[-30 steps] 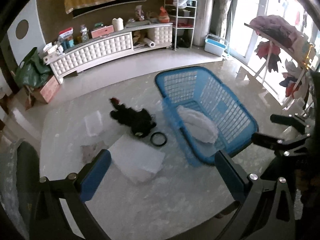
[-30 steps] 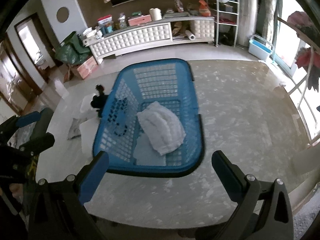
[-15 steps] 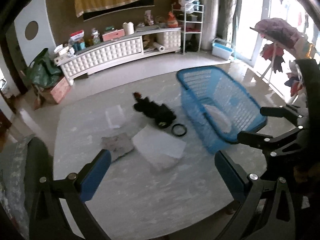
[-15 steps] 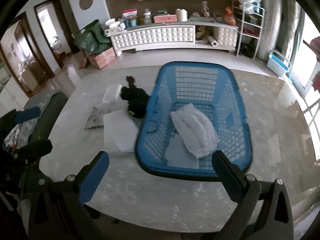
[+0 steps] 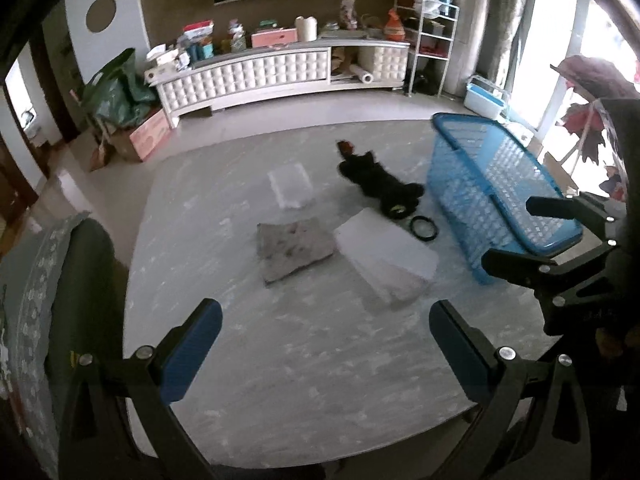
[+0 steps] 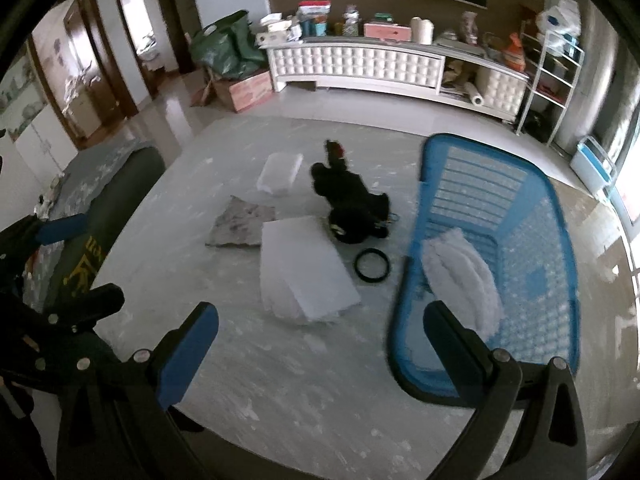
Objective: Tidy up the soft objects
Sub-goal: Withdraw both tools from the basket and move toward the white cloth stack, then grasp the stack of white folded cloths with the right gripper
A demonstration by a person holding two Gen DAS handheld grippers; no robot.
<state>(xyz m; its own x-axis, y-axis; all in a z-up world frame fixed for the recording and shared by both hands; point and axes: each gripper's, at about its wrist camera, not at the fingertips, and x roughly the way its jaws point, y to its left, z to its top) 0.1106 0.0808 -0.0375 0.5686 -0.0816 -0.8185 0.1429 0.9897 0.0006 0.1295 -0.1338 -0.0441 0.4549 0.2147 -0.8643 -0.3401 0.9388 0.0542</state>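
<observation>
A blue mesh basket point(image 5: 496, 184) point(image 6: 532, 216) stands on the grey table's right side with a white padded cloth point(image 6: 460, 272) inside. To its left lie a black plush toy point(image 5: 380, 184) point(image 6: 348, 200), a white folded sheet point(image 5: 386, 256) point(image 6: 304, 268), a grey cloth point(image 5: 294, 246) point(image 6: 242, 224) and a small white packet point(image 5: 290, 184) point(image 6: 280, 168). My left gripper point(image 5: 324, 348) is open and empty above the table's near side. My right gripper point(image 6: 320, 348) is open and empty, near the basket's front corner.
A black ring point(image 5: 423, 227) point(image 6: 372, 265) lies between the toy and the basket. A dark chair back point(image 5: 76, 300) point(image 6: 116, 200) stands at the table's left edge. A white sideboard point(image 5: 280, 72) and a wire shelf point(image 5: 432, 40) stand at the far wall.
Both grippers have swung to the left: the basket has shifted to the right in both views and the loose cloths now sit in the middle. Both stay open and empty.
</observation>
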